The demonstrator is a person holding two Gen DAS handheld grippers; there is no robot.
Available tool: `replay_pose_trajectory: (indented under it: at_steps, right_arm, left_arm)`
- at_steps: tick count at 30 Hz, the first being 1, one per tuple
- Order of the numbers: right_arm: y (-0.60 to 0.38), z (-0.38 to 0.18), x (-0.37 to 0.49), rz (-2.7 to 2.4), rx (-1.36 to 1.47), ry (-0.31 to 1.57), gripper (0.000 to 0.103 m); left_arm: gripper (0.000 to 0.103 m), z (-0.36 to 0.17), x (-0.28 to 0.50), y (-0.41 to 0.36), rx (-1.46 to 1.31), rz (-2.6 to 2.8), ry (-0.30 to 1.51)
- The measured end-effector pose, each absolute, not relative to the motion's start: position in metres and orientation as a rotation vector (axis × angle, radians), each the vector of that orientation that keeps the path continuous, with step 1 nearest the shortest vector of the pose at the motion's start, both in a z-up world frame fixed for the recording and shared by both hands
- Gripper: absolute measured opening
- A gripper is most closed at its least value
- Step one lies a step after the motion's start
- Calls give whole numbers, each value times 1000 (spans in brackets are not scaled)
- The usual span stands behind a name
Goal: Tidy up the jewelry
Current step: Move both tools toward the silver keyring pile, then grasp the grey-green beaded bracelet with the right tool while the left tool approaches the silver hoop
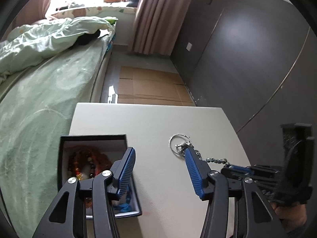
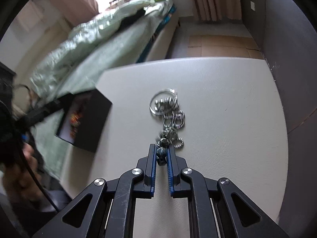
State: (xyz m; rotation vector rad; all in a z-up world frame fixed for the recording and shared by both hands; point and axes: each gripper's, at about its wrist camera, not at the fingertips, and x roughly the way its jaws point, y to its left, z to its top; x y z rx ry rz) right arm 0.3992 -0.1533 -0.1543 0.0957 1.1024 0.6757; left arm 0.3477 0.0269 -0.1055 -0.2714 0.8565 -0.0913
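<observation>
A silver chain with a large ring and dark beads (image 2: 170, 117) lies on the white table (image 2: 227, 103). My right gripper (image 2: 160, 149) is shut on the chain's dark bead end, low over the table. In the left wrist view the chain (image 1: 183, 145) lies just beyond my open, empty left gripper (image 1: 159, 151), and the right gripper (image 1: 237, 168) comes in from the right. A black open box (image 1: 93, 138) holding orange bead bracelets (image 1: 89, 160) and something blue stands at the table's left edge, under my left finger. The box (image 2: 89, 119) also shows left in the right wrist view.
A bed with a green quilt (image 1: 39, 91) runs along the table's left side. A dark wardrobe wall (image 1: 247, 59) stands to the right. Flattened cardboard (image 1: 150, 87) lies on the floor beyond the table, with a pink curtain (image 1: 158, 15) behind.
</observation>
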Motion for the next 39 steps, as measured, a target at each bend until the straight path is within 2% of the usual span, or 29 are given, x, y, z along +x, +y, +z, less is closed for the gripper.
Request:
replay_pose_trajectory:
  at_steps: [7,15,22,30,33,34,37,39]
  right_arm:
    - [-172,-139,403,720,245,1057,11]
    - [-195,-124,409,690,373,977,11]
    - [-216,-124,419,646,473,953,11]
    - [-224,-124,420,646,495,953,11]
    - [-225,-124,420,651,497,957,11]
    - [-224,-125,421,653,496,961,11]
    - [-222,-126,423,655,490,969,11]
    - [-220,-126,423,656,484,969,11]
  left_arm:
    - [49,-108,366,6,-216,-121,876]
    - [48,-114,404,-19,-149,-120,956]
    - [33,-143,439,-33,-48,-68,1072]
    - [29,-180,452,-37,0,-23,1147]
    - [23,-181,454,-36,-13,-20,1148]
    - [17,-183,455,-35,-25,-23,1155]
    - [16,-186,453,-37,-20,-24,1154]
    - [11,-186,453,-37,-13,-18,1151]
